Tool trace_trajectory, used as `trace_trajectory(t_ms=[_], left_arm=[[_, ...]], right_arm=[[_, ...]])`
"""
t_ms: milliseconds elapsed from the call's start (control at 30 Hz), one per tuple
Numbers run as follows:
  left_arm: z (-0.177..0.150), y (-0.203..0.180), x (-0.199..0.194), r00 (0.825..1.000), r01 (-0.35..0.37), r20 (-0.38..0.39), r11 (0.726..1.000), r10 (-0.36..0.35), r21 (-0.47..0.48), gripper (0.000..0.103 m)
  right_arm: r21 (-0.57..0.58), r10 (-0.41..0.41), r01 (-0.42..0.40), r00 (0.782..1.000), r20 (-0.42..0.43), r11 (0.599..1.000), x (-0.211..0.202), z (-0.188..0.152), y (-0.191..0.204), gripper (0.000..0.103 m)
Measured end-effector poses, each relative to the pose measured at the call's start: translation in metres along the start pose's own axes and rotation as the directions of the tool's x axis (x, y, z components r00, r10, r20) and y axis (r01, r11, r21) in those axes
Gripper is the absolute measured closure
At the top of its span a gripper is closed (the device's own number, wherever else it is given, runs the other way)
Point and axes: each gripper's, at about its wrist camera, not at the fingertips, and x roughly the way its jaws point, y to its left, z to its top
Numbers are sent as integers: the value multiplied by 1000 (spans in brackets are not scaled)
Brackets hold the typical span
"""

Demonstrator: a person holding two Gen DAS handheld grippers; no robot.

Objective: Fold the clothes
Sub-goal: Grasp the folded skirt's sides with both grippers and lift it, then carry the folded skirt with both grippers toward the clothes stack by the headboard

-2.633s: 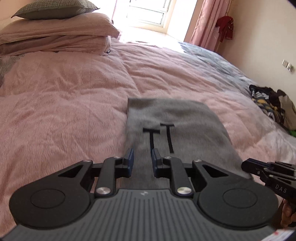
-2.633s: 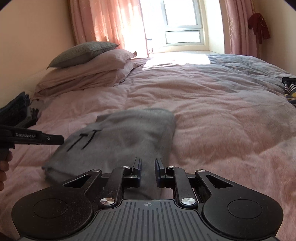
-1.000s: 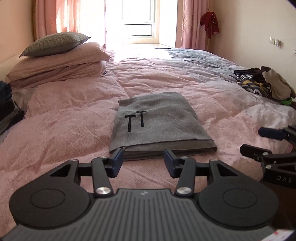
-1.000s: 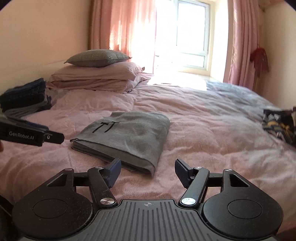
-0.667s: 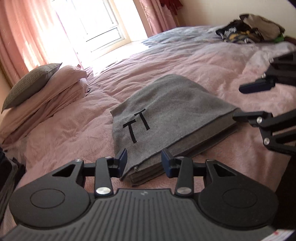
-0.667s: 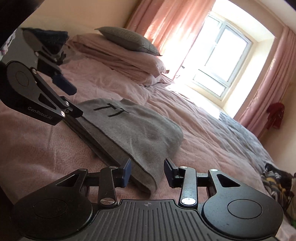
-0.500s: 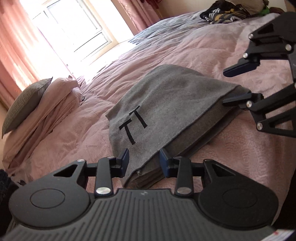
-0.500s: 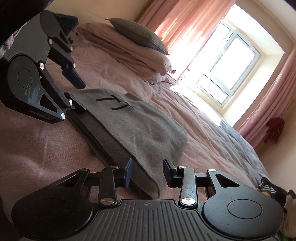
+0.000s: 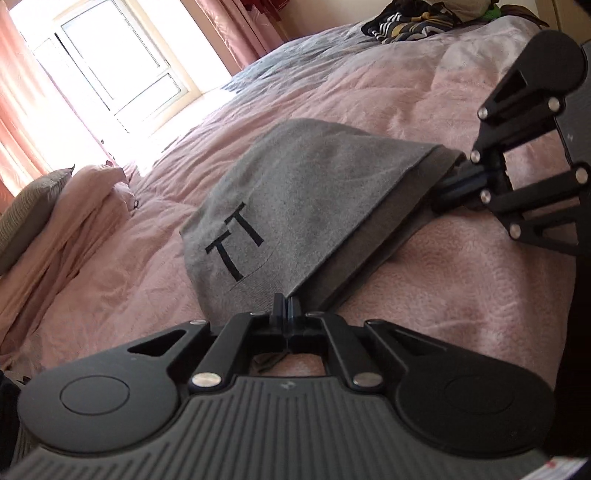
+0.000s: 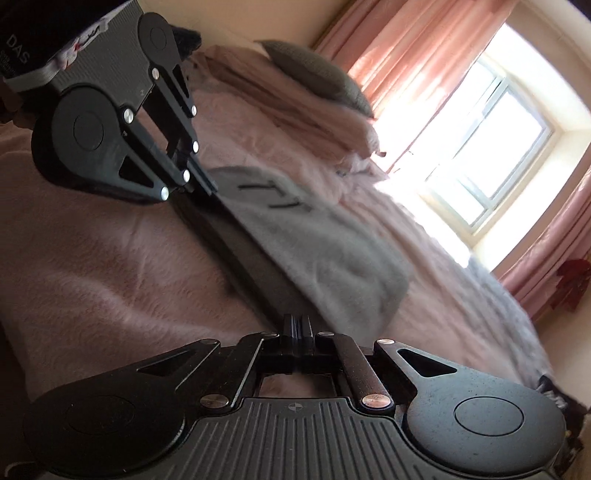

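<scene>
My left gripper [image 9: 286, 301] has just closed its jaws, pinching the near left corner of the folded grey knit garment with the black "TT" mark [image 9: 310, 195]. My right gripper [image 10: 298, 322] has just closed too, its jaws clamped on the near right corner of the same garment [image 10: 325, 243]. Each gripper shows in the other's view, the right [image 9: 452, 184] and the left [image 10: 207, 182]. The garment lies on the pink quilted bed [image 9: 461, 280]. Far left sit stacked pink pillows under a grey cushion [image 9: 33, 206]; a bright window [image 10: 487, 166] with pink curtains [image 10: 402, 48] stands beyond. Crumpled clothes [image 9: 410, 22] lie far right.
</scene>
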Motion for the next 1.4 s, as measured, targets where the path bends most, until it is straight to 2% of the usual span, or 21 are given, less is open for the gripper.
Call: trace_trajectory(t_ms=[67,133,167,200,233,267,300,400,500,533,600,667,767,833,967,1033,1100,1167,1300,1333,1400], left_arm=[[4,3,-1,1000,-5,7,1000,5,-18,102],[6,21,-6,999,43,5,993,-43,-113,95],[6,34,-11,997,72,20,981,-70,-183,94],[4,49,-16,993,117,46,959,-109,-257,91],[2,65,-20,987,157,76,928,-139,-338,79],[1,81,-21,984,179,102,893,-150,-413,73],[-2,96,-19,980,197,118,850,-159,-488,63],[-8,132,4,966,255,142,703,-216,-664,62],[-18,154,43,938,299,152,510,-310,-806,62],[-23,159,56,927,306,157,446,-340,-841,62],[-31,164,77,907,310,168,343,-386,-887,62],[-35,167,92,888,317,185,269,-421,-909,62],[-38,170,107,871,328,208,214,-445,-920,60],[-41,173,119,859,331,225,165,-460,-929,61],[-38,169,139,850,333,228,150,-475,-931,63],[-34,167,142,857,332,218,175,-467,-927,72],[-30,164,140,869,327,209,204,-449,-923,77],[-24,160,132,887,320,195,253,-418,-913,82],[-8,150,113,930,255,143,313,-339,-915,85],[-2,149,108,938,234,128,317,-322,-919,86],[7,149,97,943,198,103,281,-317,-939,86]], right_arm=[[49,21,-21,1000,-19,999,3,-4,-1,103],[172,72,-68,997,-18,983,-5,1,-19,103],[283,134,-127,991,-7,951,-11,2,-37,103],[382,180,-175,983,23,907,-16,2,-54,96],[486,214,-218,975,64,846,-21,-1,-74,80],[569,228,-245,968,102,785,-23,-4,-90,69],[637,228,-256,965,127,727,-23,-7,-105,50],[796,211,-247,965,153,552,-6,-17,-142,47],[884,248,-232,959,139,405,27,-27,-165,47],[910,270,-239,951,149,338,36,-35,-170,47],[946,295,-239,940,170,218,54,-45,-179,47],[962,307,-241,932,194,124,68,-51,-187,47],[967,326,-253,917,230,28,90,-59,-195,48],[966,330,-259,912,244,3,101,-59,-200,48],[958,350,-285,894,279,-36,122,-63,-206,48],[954,360,-298,885,294,-45,130,-64,-207,55],[952,373,-307,882,287,-7,136,-64,-208,68],[950,384,-312,880,279,24,136,-64,-208,71],[946,428,-301,875,226,118,130,-50,-216,78],[945,438,-300,873,216,132,128,-45,-219,81],[942,463,-296,865,193,160,123,-31,-229,83]])
